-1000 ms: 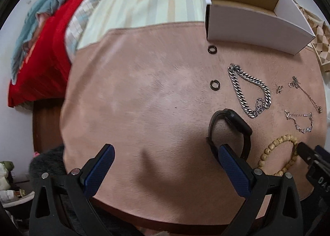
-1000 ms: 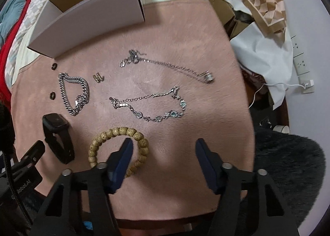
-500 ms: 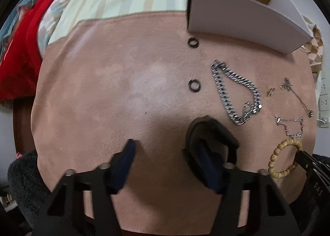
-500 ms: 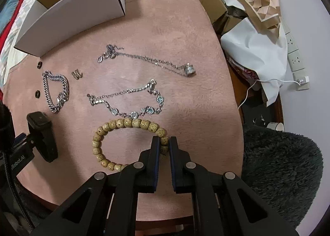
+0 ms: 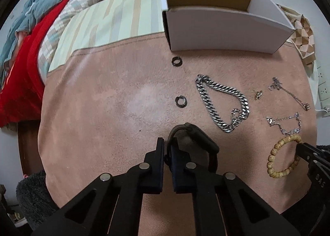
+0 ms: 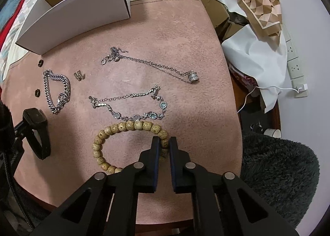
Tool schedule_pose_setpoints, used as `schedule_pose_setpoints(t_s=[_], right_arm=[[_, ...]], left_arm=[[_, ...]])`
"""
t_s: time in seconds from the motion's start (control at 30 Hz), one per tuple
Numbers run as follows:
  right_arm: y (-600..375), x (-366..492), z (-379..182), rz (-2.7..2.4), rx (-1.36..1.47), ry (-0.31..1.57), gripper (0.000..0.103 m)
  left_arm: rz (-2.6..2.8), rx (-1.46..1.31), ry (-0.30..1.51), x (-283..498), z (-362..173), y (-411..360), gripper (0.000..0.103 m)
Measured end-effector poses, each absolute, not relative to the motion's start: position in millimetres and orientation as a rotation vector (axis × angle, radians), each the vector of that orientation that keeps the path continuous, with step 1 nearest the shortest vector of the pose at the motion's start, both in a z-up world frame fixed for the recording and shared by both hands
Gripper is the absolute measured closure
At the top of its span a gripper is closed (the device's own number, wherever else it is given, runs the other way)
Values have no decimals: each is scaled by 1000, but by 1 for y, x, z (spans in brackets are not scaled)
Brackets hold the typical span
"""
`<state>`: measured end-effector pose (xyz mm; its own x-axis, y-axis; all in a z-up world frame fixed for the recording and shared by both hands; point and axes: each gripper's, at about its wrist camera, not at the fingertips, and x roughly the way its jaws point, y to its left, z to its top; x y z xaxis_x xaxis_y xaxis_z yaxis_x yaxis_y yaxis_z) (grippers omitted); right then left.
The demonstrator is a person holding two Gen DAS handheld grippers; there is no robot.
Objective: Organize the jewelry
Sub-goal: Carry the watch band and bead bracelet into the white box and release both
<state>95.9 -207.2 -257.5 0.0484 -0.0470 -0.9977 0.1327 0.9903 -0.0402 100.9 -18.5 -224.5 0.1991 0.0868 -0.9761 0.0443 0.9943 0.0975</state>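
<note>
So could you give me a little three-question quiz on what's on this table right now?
1. True or false: the white box already holds the chunky silver chain.
2. What is the right gripper clamped on?
 A. wooden bead bracelet
 B. a gold earring
 C. a thin necklace
3. Fill in: the left gripper is shut on the strap of the black ____.

Key: 1 false; 2 A; 3 watch.

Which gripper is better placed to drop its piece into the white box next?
Left, probably. The left gripper is shut on the black band, which sits nearer the white box. The right gripper, jaws closing on the wooden bead bracelet, has the chains between it and the box.
</note>
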Motion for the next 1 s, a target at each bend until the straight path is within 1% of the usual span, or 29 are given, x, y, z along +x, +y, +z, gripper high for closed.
schedule_pose_setpoints(t_s=[0.23, 0.53, 0.8, 1.0], right_arm=[[-200, 91, -228, -98, 98, 1435, 94], [-189, 102, -160, -22, 108, 1289, 94], [-179, 146, -86, 55, 124, 1136, 94], [-165, 195, -55, 98, 98, 1073, 94]], left_arm=[[4, 114, 1257, 92, -180, -27, 100], [-21, 66, 1113, 110, -125, -20, 100], [-25, 37, 1021, 150, -87, -12, 100], [-29, 23, 1005, 190, -80, -12, 100]])
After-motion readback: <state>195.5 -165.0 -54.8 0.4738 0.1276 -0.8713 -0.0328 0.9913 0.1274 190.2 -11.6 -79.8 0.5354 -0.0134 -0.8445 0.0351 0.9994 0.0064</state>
